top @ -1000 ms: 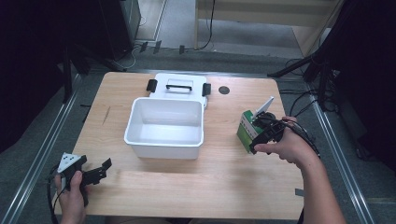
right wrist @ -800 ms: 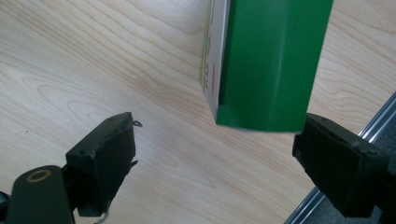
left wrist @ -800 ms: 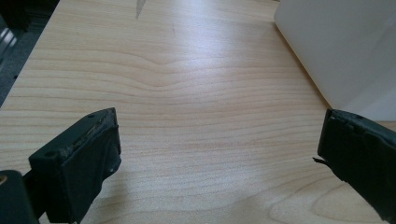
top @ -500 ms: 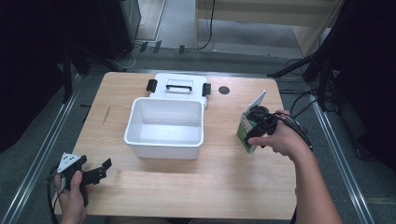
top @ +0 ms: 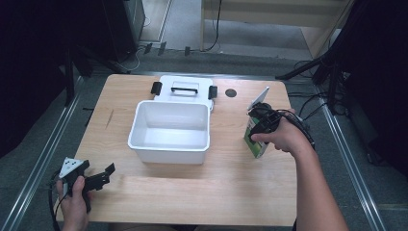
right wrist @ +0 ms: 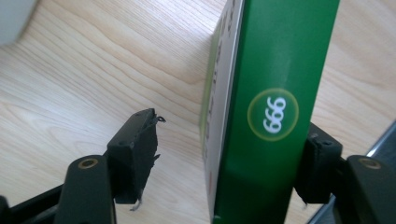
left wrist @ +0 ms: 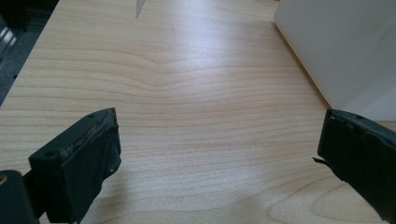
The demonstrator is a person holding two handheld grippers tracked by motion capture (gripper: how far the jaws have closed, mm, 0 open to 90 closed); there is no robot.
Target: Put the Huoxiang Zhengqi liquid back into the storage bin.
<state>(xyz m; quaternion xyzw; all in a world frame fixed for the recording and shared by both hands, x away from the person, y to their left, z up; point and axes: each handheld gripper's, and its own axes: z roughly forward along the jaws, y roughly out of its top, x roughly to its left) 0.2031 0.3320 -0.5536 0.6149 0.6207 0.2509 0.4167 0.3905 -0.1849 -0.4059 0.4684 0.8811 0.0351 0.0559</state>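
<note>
A green and white carton (top: pixel 253 140) stands upright on the right part of the wooden table (top: pixel 216 192). My right gripper (top: pixel 262 122) reaches over it from the right. In the right gripper view the carton (right wrist: pixel 275 93) stands between the jaws of my right gripper (right wrist: pixel 233 133). One pad touches its green side; the other pad (right wrist: pixel 137 144) stays a gap away from its white face, so the gripper is open. My left gripper (top: pixel 102 176) rests open at the table's front left corner, and in its own view the left gripper (left wrist: pixel 219 130) has bare wood between its jaws.
A white open bin (top: pixel 168 153) sits at mid-table, its corner (left wrist: pixel 345 56) showing in the left gripper view. Its lid (top: pixel 183 84) with black latches lies flat just behind. A small dark round spot (top: pixel 231 93) marks the table's far side. Metal rails run along both table sides.
My right hand has shifted slightly left and away, bringing the gripper closer over the carton. The carton and my left gripper have stayed in place.
</note>
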